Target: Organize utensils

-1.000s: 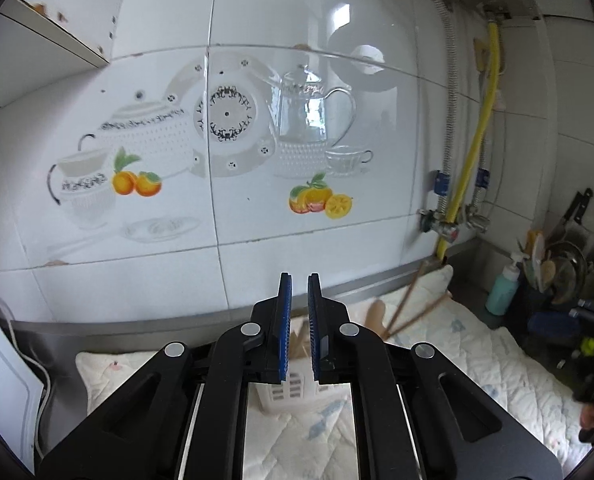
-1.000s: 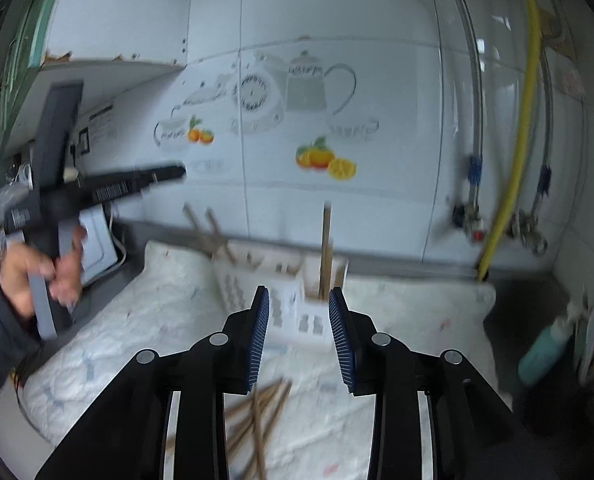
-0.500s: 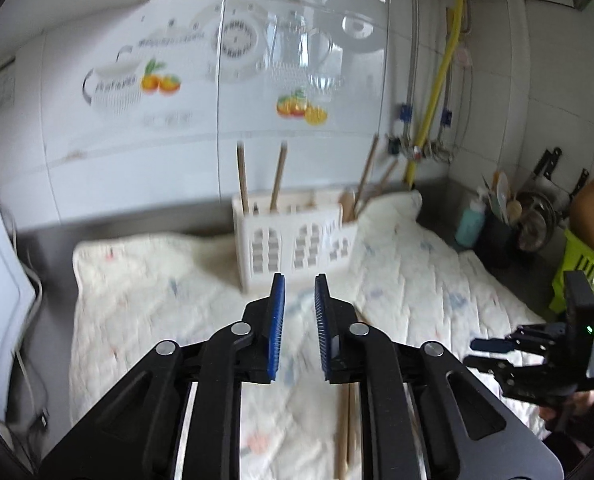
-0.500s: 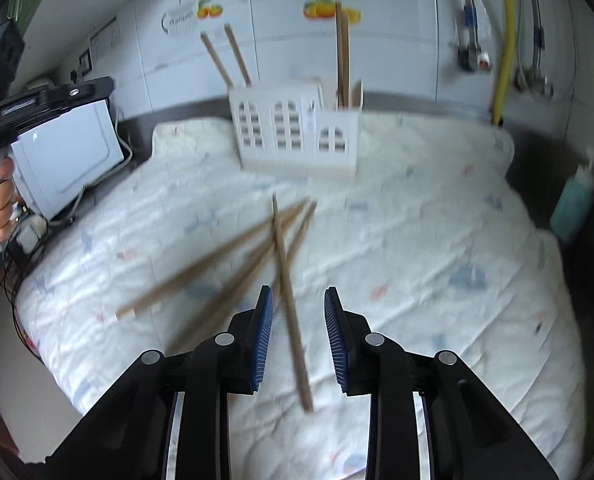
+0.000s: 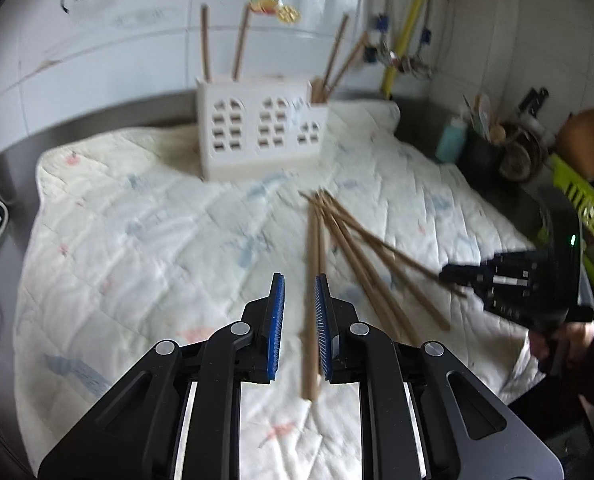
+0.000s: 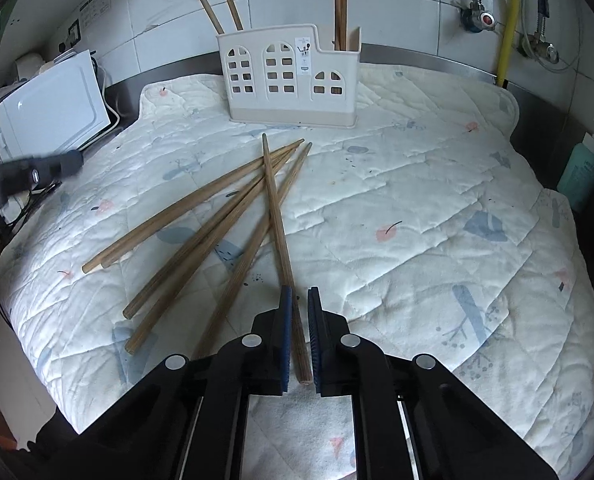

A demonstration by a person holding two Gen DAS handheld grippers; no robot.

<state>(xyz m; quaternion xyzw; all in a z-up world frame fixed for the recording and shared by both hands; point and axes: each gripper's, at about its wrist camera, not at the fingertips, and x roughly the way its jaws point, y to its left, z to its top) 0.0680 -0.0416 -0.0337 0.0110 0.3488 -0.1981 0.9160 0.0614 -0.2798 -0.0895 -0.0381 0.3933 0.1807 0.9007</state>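
Chopsticks (image 6: pixel 233 216) lie fanned mid-counter on the quilt (image 6: pixel 417 208), before the holder (image 6: pixel 293 80) at the back edge. Right gripper (image 6: pixel 298 300) straddles one, jaws parted, nothing grasped; left gripper (image 5: pixel 299 288) likewise unclenched. Squeeze squarely near the thick end before lifting.

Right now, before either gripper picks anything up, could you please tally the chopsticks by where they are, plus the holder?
Chopsticks lying loose on the quilted mat: 6
Chopsticks standing in the holder: 4
White utensil holder: 1
Total: 11 items, 10 of them chopsticks
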